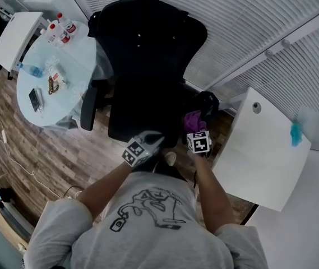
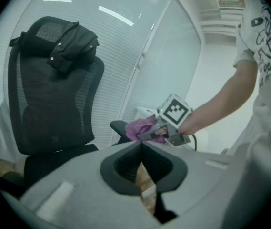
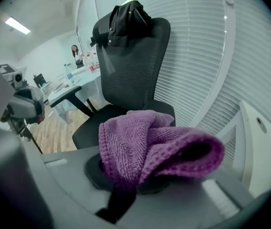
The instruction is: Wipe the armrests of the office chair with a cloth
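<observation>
Much of one armrest [image 2: 118,126] hides under the right tool's [image 1: 194,130] cloth [image 3: 149,147].

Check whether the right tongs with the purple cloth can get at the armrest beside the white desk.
Likely yes: the right tongs, shut on the purple cloth, sit right at that armrest, and nothing stands between.

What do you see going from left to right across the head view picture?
round table → office chair → purple cloth → white desk
</observation>
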